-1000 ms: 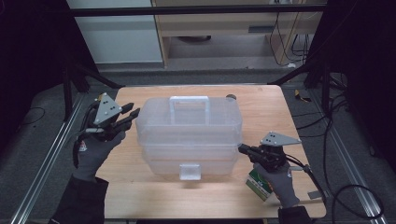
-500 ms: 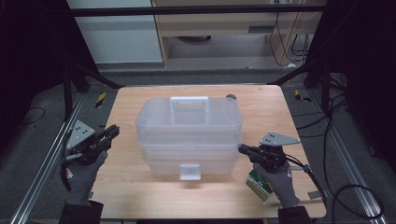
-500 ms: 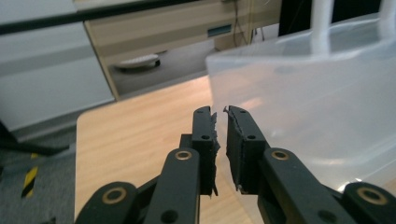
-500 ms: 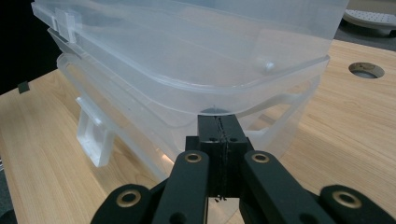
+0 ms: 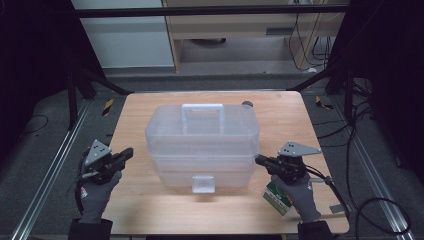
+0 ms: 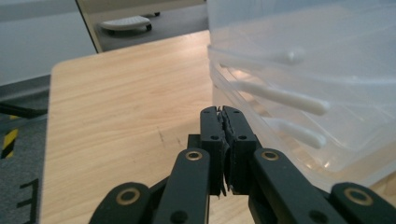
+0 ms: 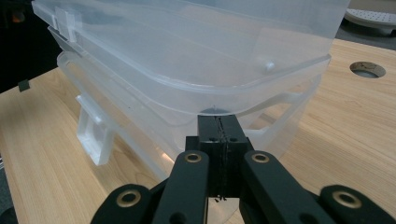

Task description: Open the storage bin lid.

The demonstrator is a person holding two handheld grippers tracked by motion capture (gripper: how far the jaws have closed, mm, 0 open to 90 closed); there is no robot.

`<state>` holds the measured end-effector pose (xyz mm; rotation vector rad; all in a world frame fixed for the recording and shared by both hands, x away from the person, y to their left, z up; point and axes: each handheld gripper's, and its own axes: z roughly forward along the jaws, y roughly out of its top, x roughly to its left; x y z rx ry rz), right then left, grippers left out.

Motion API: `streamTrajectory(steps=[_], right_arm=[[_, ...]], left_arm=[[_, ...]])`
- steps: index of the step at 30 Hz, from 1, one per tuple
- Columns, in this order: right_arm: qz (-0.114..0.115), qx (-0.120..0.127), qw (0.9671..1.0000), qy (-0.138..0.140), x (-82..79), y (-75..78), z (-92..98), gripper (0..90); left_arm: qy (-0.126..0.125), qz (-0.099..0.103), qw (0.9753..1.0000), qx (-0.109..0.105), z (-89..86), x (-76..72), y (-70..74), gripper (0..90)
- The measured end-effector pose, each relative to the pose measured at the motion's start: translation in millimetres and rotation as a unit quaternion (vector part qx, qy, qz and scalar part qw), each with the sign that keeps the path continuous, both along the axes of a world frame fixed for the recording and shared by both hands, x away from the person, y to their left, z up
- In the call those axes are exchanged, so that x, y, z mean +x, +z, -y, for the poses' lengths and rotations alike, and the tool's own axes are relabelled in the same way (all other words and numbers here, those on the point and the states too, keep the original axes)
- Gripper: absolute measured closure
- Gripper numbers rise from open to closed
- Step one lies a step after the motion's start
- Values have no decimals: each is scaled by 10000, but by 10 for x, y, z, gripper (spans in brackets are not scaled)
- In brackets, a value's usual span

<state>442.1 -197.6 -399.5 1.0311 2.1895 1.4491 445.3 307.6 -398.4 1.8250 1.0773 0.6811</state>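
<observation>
Storage box (image 5: 202, 145), clear plastic with a white handle and front latch (image 5: 203, 183), is seen standing mid-table (image 5: 135, 115), lid down. At its right end the right hand-held gripper (image 5: 260, 160) is held with jaws pressed together, empty; the left hand-held gripper (image 5: 127, 152), likewise closed and empty, is held apart near the left edge. A one-sided push could skid the light box sideways.
</observation>
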Motion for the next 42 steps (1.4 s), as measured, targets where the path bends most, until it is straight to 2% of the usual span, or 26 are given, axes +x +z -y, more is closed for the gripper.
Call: streamTrajectory(steps=[3, 6, 12, 23, 26, 31, 34, 38, 42], right_arm=[[5, -12, 10000, -8, 4, -1, 0, 900], [6, -16, 10000, -23, 7, -3, -2, 900], [8, -8, 10000, -37, 9, -3, -3, 900], [71, 24, 10000, -59, 51, 48, 2, 900], [119, 76, 9999, -62, 78, 76, 12, 900], [123, 198, 9997, -97, 120, 112, 46, 900], [176, 143, 9997, -94, 135, 146, 31, 900], [226, 112, 9996, -108, 156, 197, 17, 900], [237, 219, 9994, -118, 181, 235, 35, 900]], left_arm=[[-160, -77, 9998, 22, 59, 1, -41, 889], [-435, -107, 9990, 6, 122, -14, -51, 890], [-922, -36, 9955, -234, 258, -52, 8, 891], [-937, 109, 9952, -258, 314, -36, 69, 888], [-876, 171, 9958, -207, 329, -16, 115, 888], [-856, 204, 9958, -259, 327, 29, 149, 887], [-852, 225, 9958, -265, 340, 61, 172, 887], [-851, 288, 9958, -166, 368, 95, 226, 887], [-850, 290, 9958, -176, 380, 139, 279, 887]])
